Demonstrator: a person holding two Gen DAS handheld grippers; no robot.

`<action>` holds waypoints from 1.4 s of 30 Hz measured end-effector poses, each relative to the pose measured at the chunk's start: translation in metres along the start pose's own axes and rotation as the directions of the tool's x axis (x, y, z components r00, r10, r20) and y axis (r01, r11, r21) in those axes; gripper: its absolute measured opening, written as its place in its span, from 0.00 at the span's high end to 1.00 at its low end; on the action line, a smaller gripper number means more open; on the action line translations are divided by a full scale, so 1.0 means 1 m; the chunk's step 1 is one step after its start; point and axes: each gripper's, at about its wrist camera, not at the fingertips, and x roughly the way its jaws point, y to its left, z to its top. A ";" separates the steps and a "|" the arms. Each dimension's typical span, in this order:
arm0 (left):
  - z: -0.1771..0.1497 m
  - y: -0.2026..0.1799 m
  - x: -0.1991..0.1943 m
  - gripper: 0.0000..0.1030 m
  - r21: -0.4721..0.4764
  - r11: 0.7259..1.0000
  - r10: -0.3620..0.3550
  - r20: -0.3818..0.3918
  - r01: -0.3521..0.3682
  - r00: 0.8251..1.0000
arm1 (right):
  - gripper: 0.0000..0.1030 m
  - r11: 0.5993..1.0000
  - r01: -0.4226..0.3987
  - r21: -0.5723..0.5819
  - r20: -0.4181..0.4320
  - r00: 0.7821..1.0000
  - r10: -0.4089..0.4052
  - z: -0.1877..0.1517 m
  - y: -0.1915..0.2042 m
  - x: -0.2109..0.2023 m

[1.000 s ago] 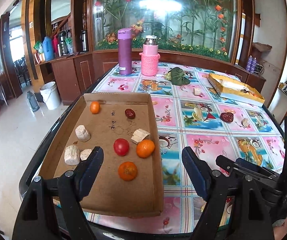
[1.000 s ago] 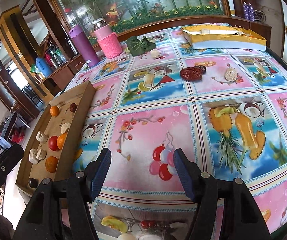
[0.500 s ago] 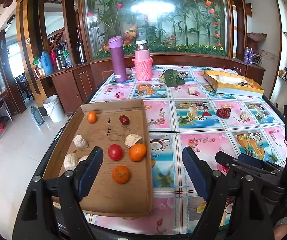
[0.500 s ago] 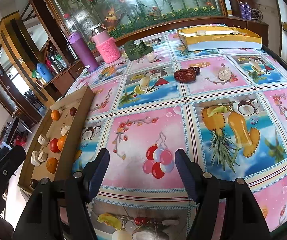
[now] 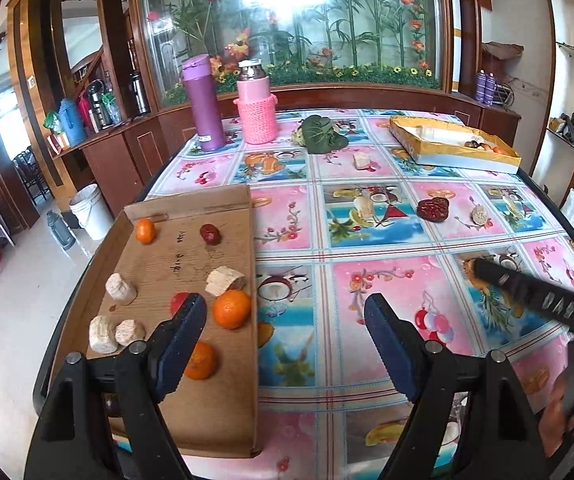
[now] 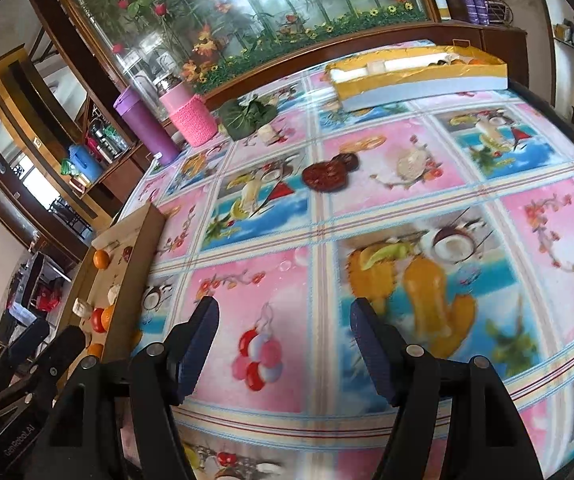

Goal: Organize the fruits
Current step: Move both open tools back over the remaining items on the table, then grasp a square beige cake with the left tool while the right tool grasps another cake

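Cardboard tray (image 5: pixel 175 380) at the table's (image 5: pixel 387 280) left edge, holding the sorted fruit: three oranges (image 5: pixel 231 309), one tomato (image 5: pixel 178 302) half hidden behind a finger, one red date (image 5: pixel 210 234) and four pale chunks (image 5: pixel 120 289). Beyond the tray, on the cloth toward the yellow box (image 5: pixel 459 156), lie a dark date cluster (image 5: pixel 433 209), a pale round piece (image 5: pixel 480 213) beside it, and another pale chunk (image 5: pixel 361 160) farther back. Both views have swung away from the tray toward these loose pieces over the past second, which suggests the next pick lies there. Left gripper (image 5: pixel 285 344) is released, nothing between its fingers; right gripper (image 6: pixel 283 344) likewise spread and empty, hovering over bare cloth.
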 end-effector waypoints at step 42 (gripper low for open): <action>0.181 -0.102 0.291 0.62 -0.064 0.968 -0.253 -0.257 0.245 0.933 | 0.58 0.958 0.206 -0.202 -0.039 0.975 -0.218 0.093 -0.067 0.080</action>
